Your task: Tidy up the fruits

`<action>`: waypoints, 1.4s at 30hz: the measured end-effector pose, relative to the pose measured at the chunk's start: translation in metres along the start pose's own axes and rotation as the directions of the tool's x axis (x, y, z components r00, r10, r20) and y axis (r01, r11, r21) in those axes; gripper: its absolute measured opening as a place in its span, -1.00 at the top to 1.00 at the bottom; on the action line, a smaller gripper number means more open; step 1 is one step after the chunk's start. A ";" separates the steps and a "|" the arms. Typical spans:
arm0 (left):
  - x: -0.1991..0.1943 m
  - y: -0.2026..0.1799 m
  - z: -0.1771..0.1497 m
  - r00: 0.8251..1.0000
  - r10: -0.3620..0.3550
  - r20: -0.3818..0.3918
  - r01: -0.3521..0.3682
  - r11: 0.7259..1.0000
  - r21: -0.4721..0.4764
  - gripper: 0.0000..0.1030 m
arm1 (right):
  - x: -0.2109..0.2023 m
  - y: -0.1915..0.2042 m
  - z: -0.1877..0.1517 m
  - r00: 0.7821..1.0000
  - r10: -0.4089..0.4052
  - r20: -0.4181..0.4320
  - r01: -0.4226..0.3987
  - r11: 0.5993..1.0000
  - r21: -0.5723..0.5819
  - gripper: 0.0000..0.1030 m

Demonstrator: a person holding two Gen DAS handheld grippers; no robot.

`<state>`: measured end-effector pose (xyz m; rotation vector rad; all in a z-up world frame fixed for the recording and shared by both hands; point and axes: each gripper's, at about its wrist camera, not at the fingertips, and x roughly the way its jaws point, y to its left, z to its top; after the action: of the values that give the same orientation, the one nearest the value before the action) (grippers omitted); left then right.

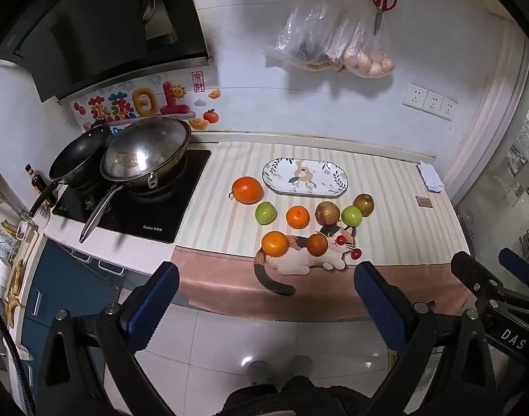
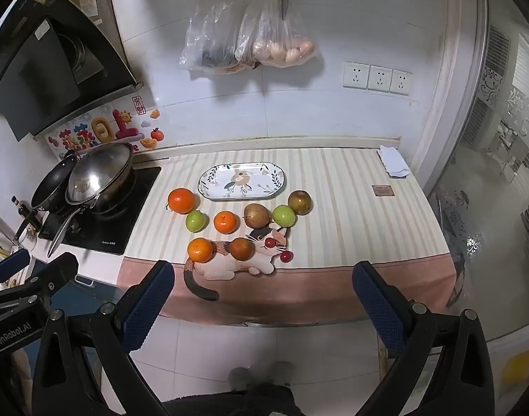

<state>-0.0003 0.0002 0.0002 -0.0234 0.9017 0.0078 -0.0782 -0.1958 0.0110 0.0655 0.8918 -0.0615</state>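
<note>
1. While the patterned plate [image 2: 242,181] is sitting bare at the back of the striped tabletop [image 2: 351,208], the organizing is looking not yet begun: no fruit is lying on it.
2. Everything is waiting loose in front of the plate: a large orange [image 2: 181,200] at its left end, then a row of green fruit [image 2: 195,221], small orange [image 2: 225,222], brownish fruit [image 2: 257,215], a second green fruit [image 2: 284,215] and a second brownish fruit [image 2: 300,202].
3. Two more oranges [image 2: 200,250] and two cherries [image 2: 286,256] are resting on or touching a cat-shaped mat [image 2: 236,263] at the near edge.
4. Both the left tongs [image 1: 266,298] and the right tongs [image 2: 262,294] are standing spread wide, pinching nothing.
5. Both tongs are hanging off the tabletop's near edge, above the floor, with all the fruit lying ahead of them and well apart from their pads.
</note>
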 end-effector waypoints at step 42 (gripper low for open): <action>0.001 -0.005 -0.008 1.000 -0.006 -0.011 0.006 1.000 -0.001 -0.99 | -0.003 0.000 0.000 1.000 0.004 -0.008 -0.004 1.000 0.000 -1.00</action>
<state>-0.0053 -0.0047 -0.0054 -0.0269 0.9131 0.0026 -0.0804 -0.1959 0.0131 0.0671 0.8998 -0.0574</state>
